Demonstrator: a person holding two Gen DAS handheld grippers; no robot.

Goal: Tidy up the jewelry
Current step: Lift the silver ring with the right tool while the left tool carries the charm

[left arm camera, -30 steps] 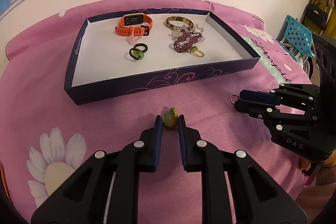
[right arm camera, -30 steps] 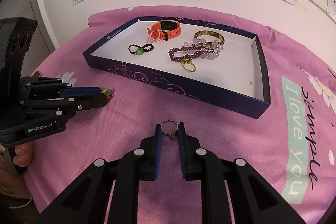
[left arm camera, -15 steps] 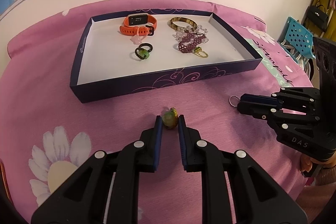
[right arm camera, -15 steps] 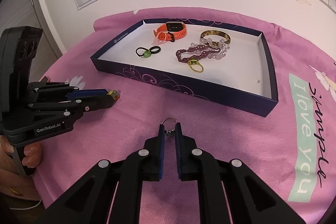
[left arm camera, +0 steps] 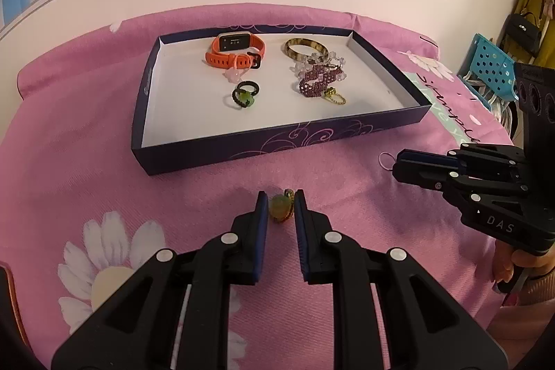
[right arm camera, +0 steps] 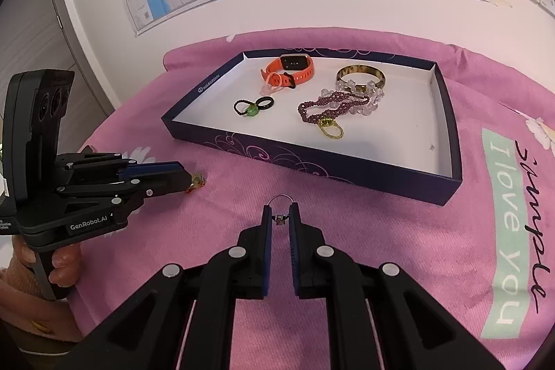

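1. Left gripper (left arm camera: pixel 281 207) is narrowed onto a green-beaded ring (left arm camera: pixel 281 207), pinched between its pads just above the pink cloth (left arm camera: pixel 86 162).
2. Right gripper (right arm camera: pixel 279 219) is clamped on a thin silver ring (right arm camera: pixel 281 198), whose loop pokes out past the fingertips.
3. Both grippers hang just in front of the dark blue tray (left arm camera: pixel 277 144), on its near side; the left is toward the tray's left half, the right toward its right.
4. Inside the tray lie an orange watch (left arm camera: pixel 236 52), a bangle (left arm camera: pixel 305 45), beaded bracelets (left arm camera: pixel 317 82) and small rings (left arm camera: pixel 244 94).
5. Each ring must likely be carried forward over the tray's near wall.
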